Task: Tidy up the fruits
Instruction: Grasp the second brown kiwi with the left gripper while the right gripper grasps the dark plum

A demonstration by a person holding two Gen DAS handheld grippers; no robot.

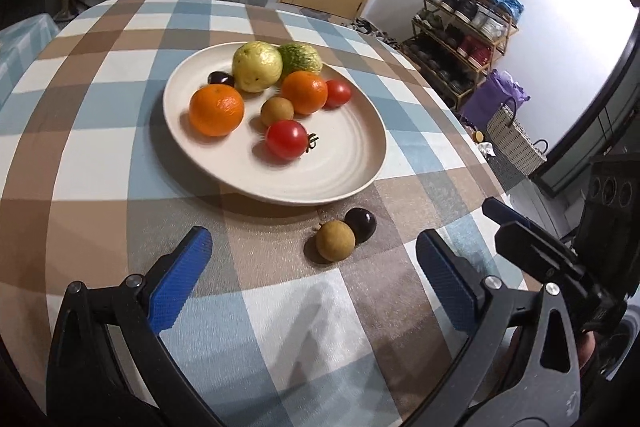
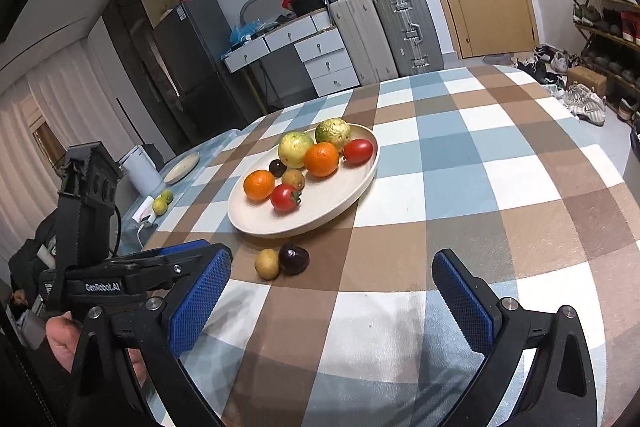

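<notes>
Both tools are spread wide and hold nothing: the left hand-held gripper (image 1: 312, 275) and the right hand-held gripper (image 2: 332, 291). Two small fruits lie touching on the desk (image 1: 100, 227), just beside the plate (image 1: 340, 163): a tan round fruit (image 1: 335, 246) and a dark plum (image 1: 361, 224). They look light, smooth, and quick to roll. Pinch one gently across its middle. White letters on the left hand-held gripper's side read "GenRobot.AI".
</notes>
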